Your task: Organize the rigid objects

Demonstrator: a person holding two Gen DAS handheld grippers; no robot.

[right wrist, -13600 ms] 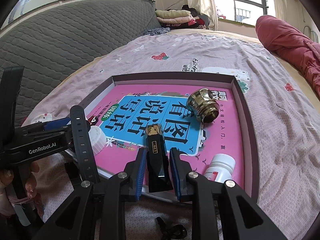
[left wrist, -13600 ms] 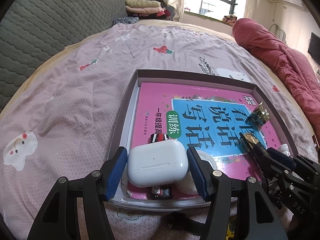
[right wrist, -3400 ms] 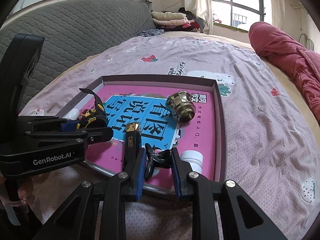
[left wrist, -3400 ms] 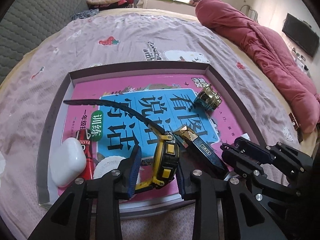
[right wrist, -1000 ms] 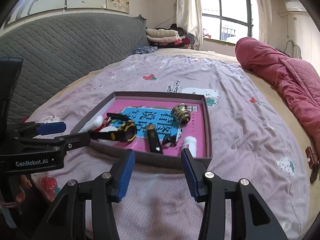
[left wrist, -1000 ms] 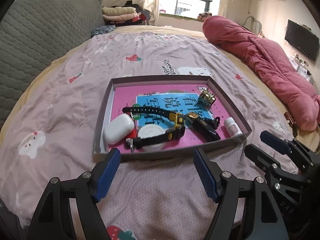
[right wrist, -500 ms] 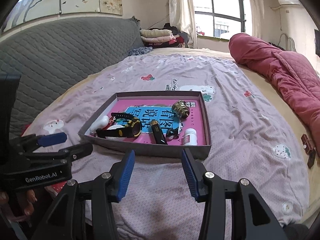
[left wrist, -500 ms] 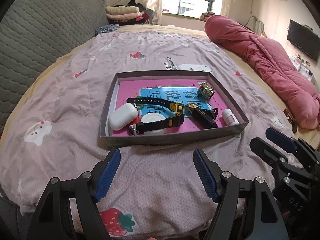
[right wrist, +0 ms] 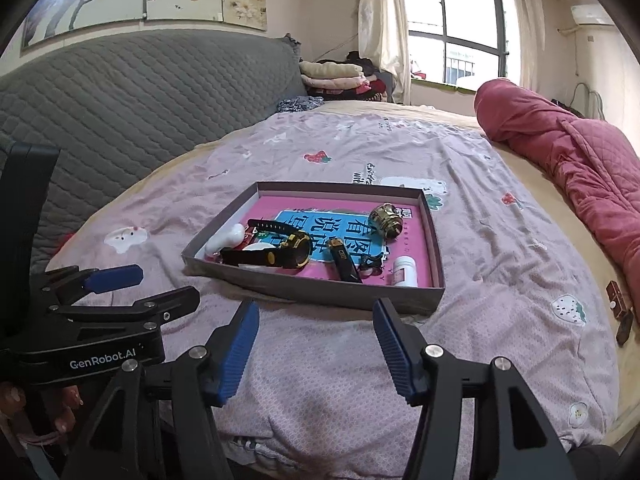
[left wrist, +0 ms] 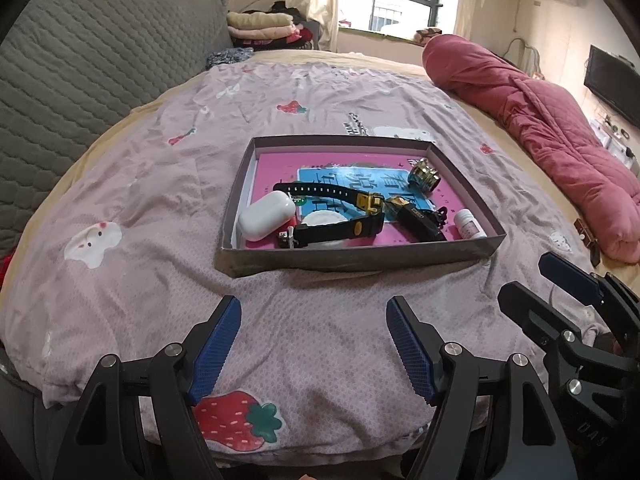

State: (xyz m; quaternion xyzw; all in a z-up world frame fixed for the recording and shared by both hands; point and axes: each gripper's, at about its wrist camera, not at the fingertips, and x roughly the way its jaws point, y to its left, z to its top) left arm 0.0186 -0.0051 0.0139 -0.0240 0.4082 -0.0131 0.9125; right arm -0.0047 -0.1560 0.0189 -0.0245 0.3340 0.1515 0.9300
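A shallow cardboard box [left wrist: 352, 258] [right wrist: 320, 290] lies on the bed with a pink book as its floor. In it rest a white earbud case [left wrist: 266, 216], a black and yellow watch [left wrist: 352, 208] [right wrist: 286, 254], a black lighter [left wrist: 420, 218] [right wrist: 344, 264], a gold knob [left wrist: 424, 174] [right wrist: 386, 220], a small white bottle [left wrist: 470, 224] [right wrist: 404, 272] and a dark clip [right wrist: 370, 264]. My left gripper [left wrist: 314, 320] hangs open and empty over the bedspread, well short of the box. My right gripper [right wrist: 316, 320] is also empty, its jaws opening wider, near the box's front wall.
The bed carries a mauve printed bedspread [left wrist: 160, 184]. A rolled red quilt [left wrist: 540, 128] lies along the right side, a grey quilted headboard [right wrist: 120, 92] on the left. Folded clothes [right wrist: 332, 74] are stacked by the window. A small brown object [right wrist: 620, 304] sits at the right bed edge.
Both grippers have drawn back from the box, which looks smaller and farther. The right gripper's fingers stand wider apart than half a second ago. Everything in the box has stayed put.
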